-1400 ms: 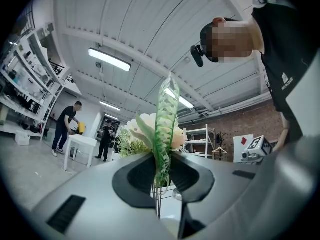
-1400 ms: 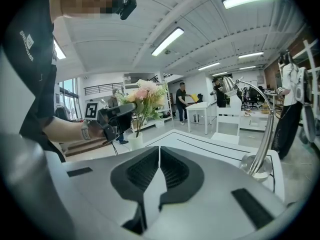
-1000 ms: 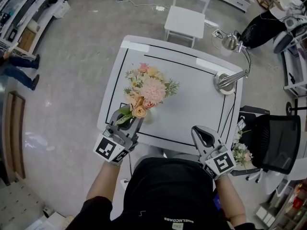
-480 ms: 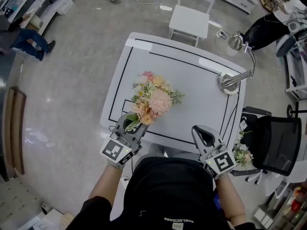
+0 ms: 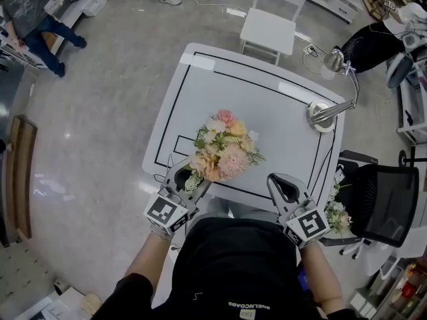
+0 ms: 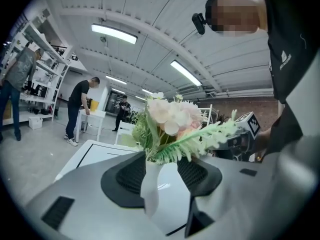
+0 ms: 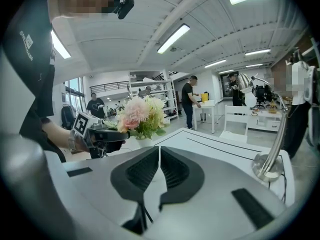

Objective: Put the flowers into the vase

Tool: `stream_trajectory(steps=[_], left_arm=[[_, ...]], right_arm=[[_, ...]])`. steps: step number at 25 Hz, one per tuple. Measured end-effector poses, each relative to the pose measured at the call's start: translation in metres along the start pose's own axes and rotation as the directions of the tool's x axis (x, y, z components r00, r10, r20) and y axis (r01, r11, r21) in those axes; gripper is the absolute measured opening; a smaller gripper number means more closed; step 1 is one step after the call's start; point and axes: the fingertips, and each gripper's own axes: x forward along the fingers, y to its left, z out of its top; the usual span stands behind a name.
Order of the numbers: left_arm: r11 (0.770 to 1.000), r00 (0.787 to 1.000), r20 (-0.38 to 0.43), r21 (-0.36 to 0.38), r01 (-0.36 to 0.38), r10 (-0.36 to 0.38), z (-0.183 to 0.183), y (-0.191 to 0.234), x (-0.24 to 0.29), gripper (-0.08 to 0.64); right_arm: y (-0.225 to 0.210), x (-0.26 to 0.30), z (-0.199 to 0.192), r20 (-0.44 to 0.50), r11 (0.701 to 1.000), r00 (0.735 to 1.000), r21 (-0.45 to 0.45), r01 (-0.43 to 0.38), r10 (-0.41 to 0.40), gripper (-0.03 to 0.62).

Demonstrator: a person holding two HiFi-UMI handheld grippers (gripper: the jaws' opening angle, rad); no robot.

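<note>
Flowers [image 5: 223, 153]: are seated in the white vase [image 6: 152, 184], which is stood near the front edge of the counter [image 5: 280, 122].
Left claw [image 6: 161, 166]: is being opened; the vase is seen between its pads, not pressed.
Right claw [image 7: 159, 169]: is pressed together, nothing pinched.

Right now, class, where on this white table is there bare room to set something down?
Bare: the far strip behind the pink-and-peach bouquet, and the stretch between it and the silver desk lamp's base. Crowded: the near left edge, around the white vase.
</note>
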Motion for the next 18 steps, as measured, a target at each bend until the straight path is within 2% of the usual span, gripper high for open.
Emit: stream_trajectory(steps=[8, 18], left_arm=[[0.999, 0.999, -0.031, -0.036, -0.015, 0.014, -0.019, -0.008, -0.019, 0.219], [0.998, 0.998, -0.058, -0.057, -0.012, 0.008, -0.036, -0.016, -0.043, 0.236]], right_arm=[[0.008, 0.001, -0.001, -0.006, 1.0, 1.0, -0.003, -0.005, 0.005, 0.012], [0.023, 0.007, -0.003, -0.011, 1.0, 1.0, 0.007, -0.023, 0.023, 0.012]])
